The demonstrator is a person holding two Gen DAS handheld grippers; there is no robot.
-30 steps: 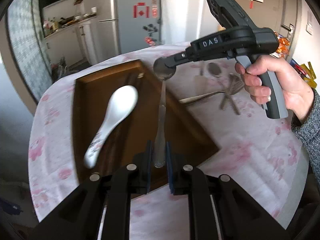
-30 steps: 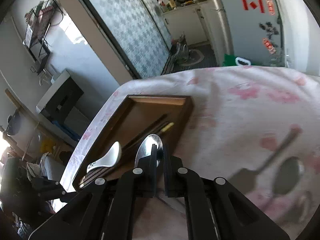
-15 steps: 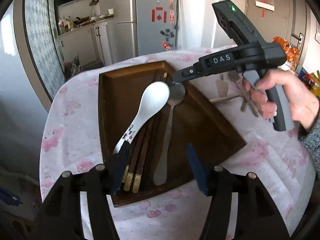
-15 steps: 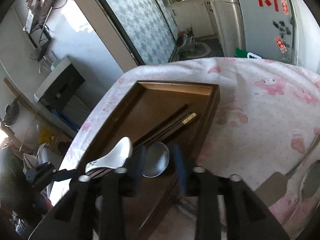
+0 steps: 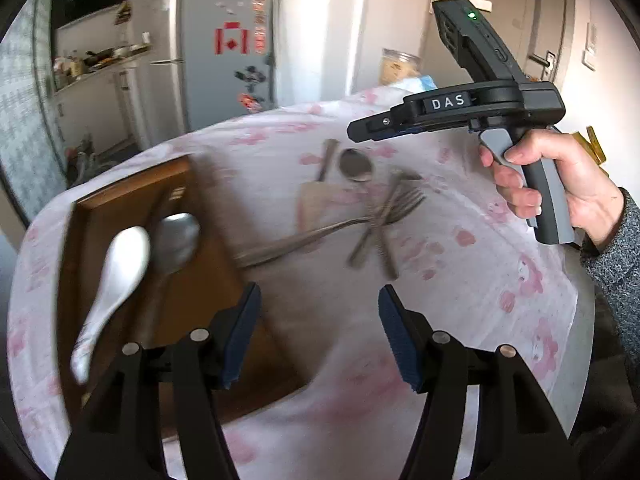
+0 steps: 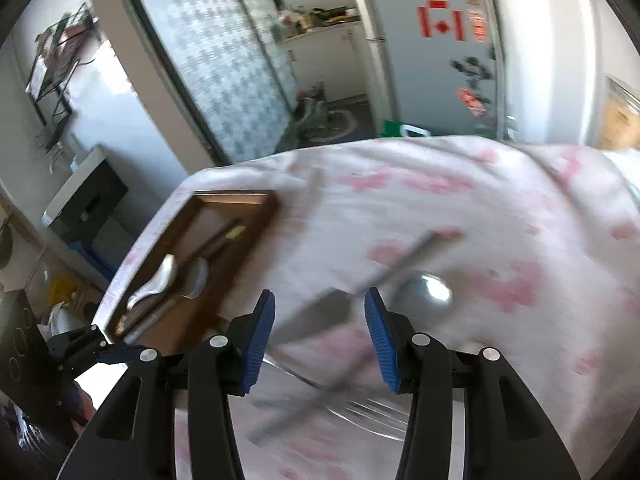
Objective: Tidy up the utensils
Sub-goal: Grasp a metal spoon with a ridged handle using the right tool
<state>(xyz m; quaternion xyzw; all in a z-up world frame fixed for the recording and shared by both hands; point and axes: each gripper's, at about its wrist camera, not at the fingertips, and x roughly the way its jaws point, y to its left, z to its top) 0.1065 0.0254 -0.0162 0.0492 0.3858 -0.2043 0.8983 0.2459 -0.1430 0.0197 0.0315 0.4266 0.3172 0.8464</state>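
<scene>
A brown wooden tray [image 5: 208, 272] on the left of the table holds a white ceramic spoon [image 5: 120, 264], a metal spoon [image 5: 176, 236] and dark chopsticks [image 6: 216, 240]; the tray also shows in the right wrist view [image 6: 256, 216]. Loose utensils lie on the pink-patterned cloth: a metal spoon [image 5: 355, 166], a small spatula [image 5: 314, 196], and crossed forks [image 5: 384, 220]. My left gripper [image 5: 318, 332] is open and empty above the tray's right edge. My right gripper [image 6: 319, 344] is open and empty above the spatula [image 6: 320, 316] and spoon [image 6: 434, 290]; it also shows in the left wrist view [image 5: 360, 132].
The round table [image 5: 480, 320] has its edge close at the right and front. A fridge [image 5: 224, 52] and a kitchen counter stand behind. A jar [image 5: 396, 66] sits past the table's far edge.
Both grippers have let go of the metal spoon, which now lies in the tray beside the white spoon. Both have opened, and the right one has moved right, over the loose utensils.
</scene>
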